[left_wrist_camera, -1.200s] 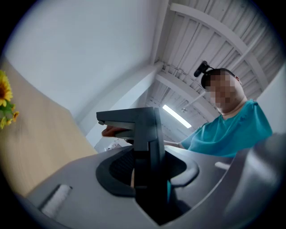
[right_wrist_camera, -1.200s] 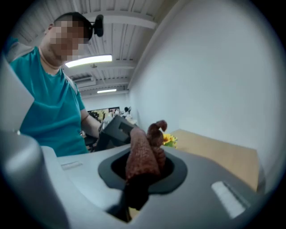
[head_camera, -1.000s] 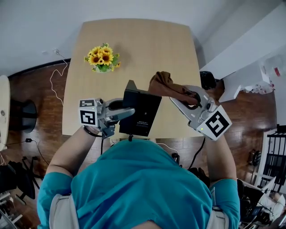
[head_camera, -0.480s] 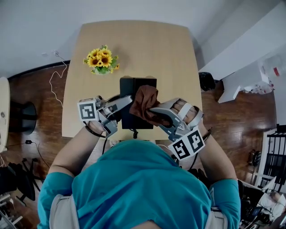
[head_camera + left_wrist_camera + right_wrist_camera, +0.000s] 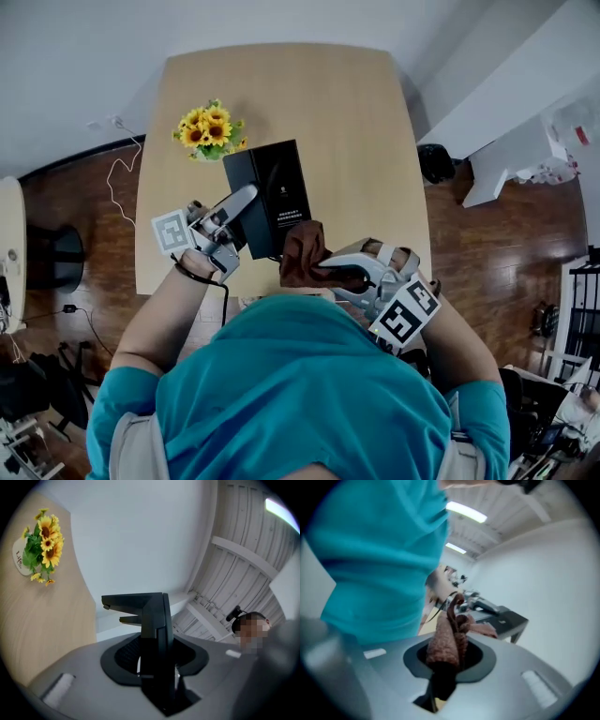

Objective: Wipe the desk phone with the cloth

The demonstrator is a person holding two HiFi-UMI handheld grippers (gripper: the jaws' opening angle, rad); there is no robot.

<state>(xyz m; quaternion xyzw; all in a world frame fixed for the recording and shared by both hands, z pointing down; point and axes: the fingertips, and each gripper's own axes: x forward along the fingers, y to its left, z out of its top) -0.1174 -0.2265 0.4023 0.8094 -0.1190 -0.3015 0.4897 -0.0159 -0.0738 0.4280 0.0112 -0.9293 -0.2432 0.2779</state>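
Observation:
The black desk phone (image 5: 272,192) is held up over the table, turned at a slant, with my left gripper (image 5: 242,199) shut on its left edge. In the left gripper view the phone (image 5: 157,630) stands edge-on between the jaws of that gripper (image 5: 157,670). My right gripper (image 5: 325,272) is shut on the brown cloth (image 5: 302,253), which touches the phone's near right corner. The right gripper view shows the bunched cloth (image 5: 447,641) clamped in that gripper (image 5: 443,670), with the phone (image 5: 508,618) beyond it.
A small pot of sunflowers (image 5: 211,127) stands on the wooden table (image 5: 356,122) at the left, just behind the phone; it also shows in the left gripper view (image 5: 44,541). Dark wood floor surrounds the table. The person's teal shirt fills the near side.
The left gripper has turned the phone and carried it back and to the left. The right gripper has drawn the cloth from the phone's far right side down to its near right corner.

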